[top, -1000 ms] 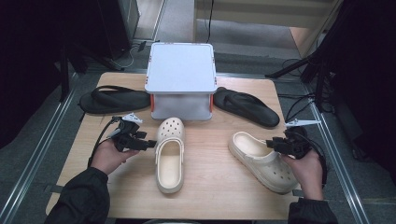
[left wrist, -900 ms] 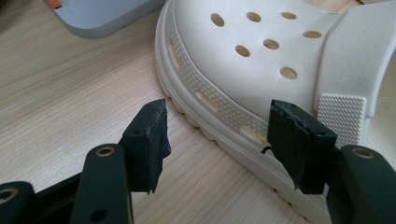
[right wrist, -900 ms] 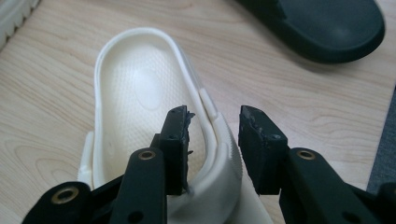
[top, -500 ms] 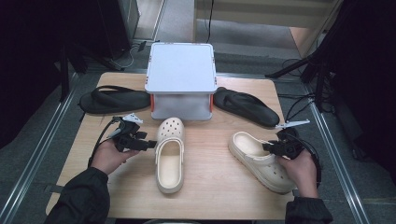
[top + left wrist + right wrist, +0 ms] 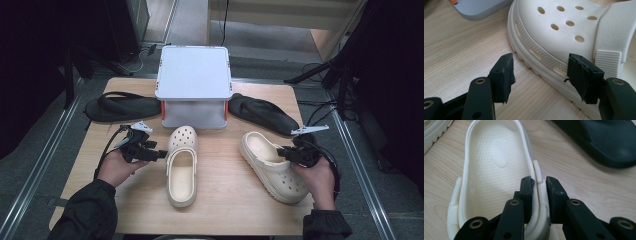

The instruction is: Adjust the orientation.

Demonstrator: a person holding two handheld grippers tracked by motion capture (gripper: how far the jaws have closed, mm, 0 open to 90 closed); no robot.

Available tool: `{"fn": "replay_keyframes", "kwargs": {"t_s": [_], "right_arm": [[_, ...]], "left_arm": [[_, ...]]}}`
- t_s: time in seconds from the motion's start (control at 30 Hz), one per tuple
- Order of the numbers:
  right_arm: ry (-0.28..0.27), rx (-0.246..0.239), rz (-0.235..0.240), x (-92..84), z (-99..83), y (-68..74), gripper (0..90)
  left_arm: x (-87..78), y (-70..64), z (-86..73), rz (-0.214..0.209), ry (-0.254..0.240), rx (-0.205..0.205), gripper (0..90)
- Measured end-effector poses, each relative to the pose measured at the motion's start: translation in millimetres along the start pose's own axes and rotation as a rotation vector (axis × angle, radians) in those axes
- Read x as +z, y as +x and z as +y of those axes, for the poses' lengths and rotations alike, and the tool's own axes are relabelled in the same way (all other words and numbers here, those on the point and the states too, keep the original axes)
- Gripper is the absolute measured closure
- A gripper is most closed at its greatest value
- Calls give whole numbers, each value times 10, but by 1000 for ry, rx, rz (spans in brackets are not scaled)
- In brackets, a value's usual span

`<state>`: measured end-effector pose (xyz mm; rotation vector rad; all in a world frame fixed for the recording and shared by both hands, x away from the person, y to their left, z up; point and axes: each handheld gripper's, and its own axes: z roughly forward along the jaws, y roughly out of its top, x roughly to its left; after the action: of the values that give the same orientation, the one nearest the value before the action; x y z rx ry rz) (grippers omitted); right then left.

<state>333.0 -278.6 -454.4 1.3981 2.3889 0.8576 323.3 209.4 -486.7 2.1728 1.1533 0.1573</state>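
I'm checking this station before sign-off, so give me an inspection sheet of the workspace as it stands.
Surface: wooden table, bare wood between the items.
Job's things: two cream clogs; left clog lies toe toward the box, right clog lies angled.
Clutter: grey lidded box at the back; black sandal on its left, another black sandal on its right.
Grippers: left gripper open, jaws astride the left clog's sole edge; right gripper has just been closing, its jaws pinching the right clog's side wall.
Cables: black cable trails from the left gripper.
Surroundings: grey floor, dark stands.
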Motion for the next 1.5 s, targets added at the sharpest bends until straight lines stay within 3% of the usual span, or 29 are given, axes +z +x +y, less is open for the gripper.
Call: {"fn": "replay_keyframes", "kwargs": {"t_s": [0.3, 0.53, 0.87, 1.13, 1.27, 1.37, 1.5], "right_arm": [[15, -116, 72, 228, 357, 374, 780], [42, -152, 107, 465, 532, 558, 777], [64, -144, 118, 649, 623, 629, 758], [46, -137, 129, 673, 615, 654, 730], [18, -120, 136, 643, 603, 634, 693], [-21, -82, 171, 564, 611, 611, 659], [-77, -75, 200, 400, 599, 629, 745]], "left_arm": [[-57, -18, -51, 8, -18, 0, 390], [-107, -55, -84, 11, -39, 16, 391], [-118, -22, -131, 17, -32, 3, 392], [-96, -22, -131, 16, -28, 1, 391], [-95, -13, -131, 16, -28, 0, 391], [-93, -9, -131, 17, -25, -2, 391], [-87, -7, -131, 17, -19, -2, 390]]}}
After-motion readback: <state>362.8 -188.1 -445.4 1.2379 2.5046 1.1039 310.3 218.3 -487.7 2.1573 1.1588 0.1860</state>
